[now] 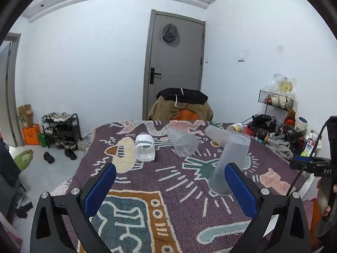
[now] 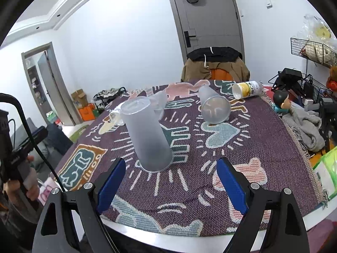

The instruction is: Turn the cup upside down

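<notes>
A frosted plastic cup (image 2: 147,135) stands upside down on the patterned tablecloth (image 2: 189,185), mouth on the cloth, base up. In the left wrist view the same cup (image 1: 230,162) stands just beyond my right-hand finger. My left gripper (image 1: 170,187) is open and empty, above the cloth to the cup's left. My right gripper (image 2: 170,183) is open and empty, just in front of the cup and apart from it. A second frosted cup (image 2: 212,107) lies on its side further back, and a third (image 1: 183,143) lies on its side in the middle.
A clear jar (image 1: 145,147) lies on its side at the left. A yellow-and-white can (image 2: 247,89) lies at the far edge. A draped chair (image 1: 181,107) stands behind the table. Clutter, a grey cloth (image 2: 303,126) and wire baskets sit at the right.
</notes>
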